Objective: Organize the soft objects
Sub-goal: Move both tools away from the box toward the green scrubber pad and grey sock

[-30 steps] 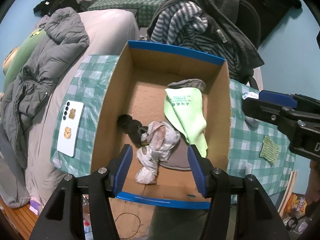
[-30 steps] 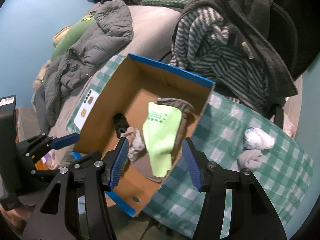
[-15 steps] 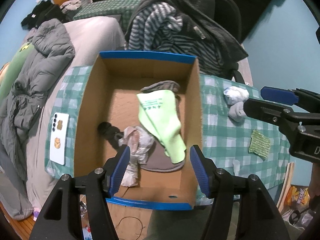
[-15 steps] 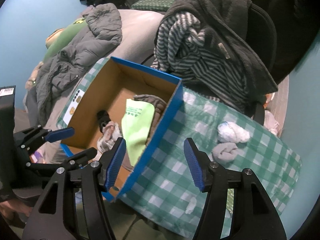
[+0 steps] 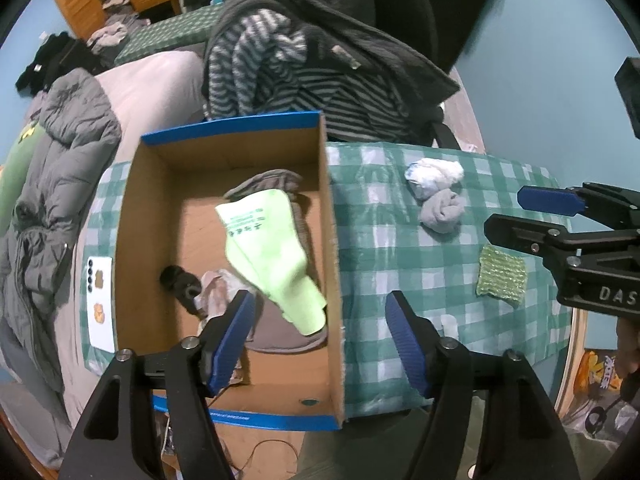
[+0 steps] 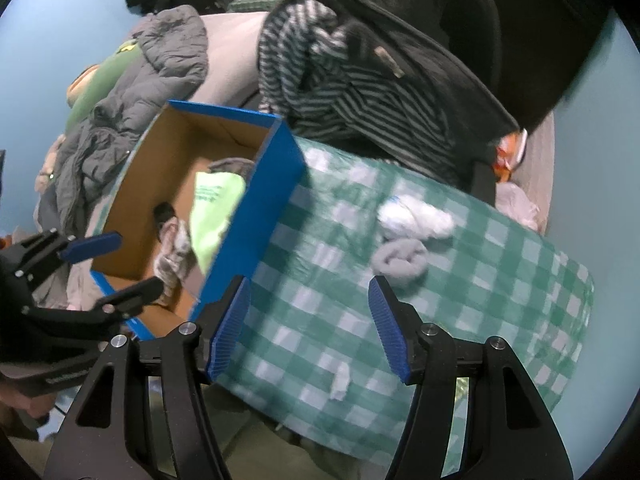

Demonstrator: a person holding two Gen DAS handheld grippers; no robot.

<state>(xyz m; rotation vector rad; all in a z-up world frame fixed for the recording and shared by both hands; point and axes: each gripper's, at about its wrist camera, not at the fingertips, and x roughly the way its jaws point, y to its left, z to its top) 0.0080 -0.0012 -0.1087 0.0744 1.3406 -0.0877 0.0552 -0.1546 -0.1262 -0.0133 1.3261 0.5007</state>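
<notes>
Item: rolled grey sock (image 6: 400,258), on green-checked desk (image 6: 500,300), touching white crumpled cloth (image 6: 416,216). Lay just above right tool (image 6: 310,330), nearer it than left tool (image 5: 318,338). Right tool apart, empty; left tool opening, empty, above brown cardboard box (image 5: 132,208).

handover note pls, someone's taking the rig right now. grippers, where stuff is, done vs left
Left gripper: fingers opening, nothing between them, above the box's right wall.
Right gripper: open, empty, over the table near the box.
In the box: lime cloth, grey cloth beneath it, crumpled pale rag, a black item.
On the table, not yet boxed: white bundle, grey sock roll, green knit square.
Left to do, likely: move those three into the box. The sock roll and white bundle lie touching, just ahead of the right gripper.
</notes>
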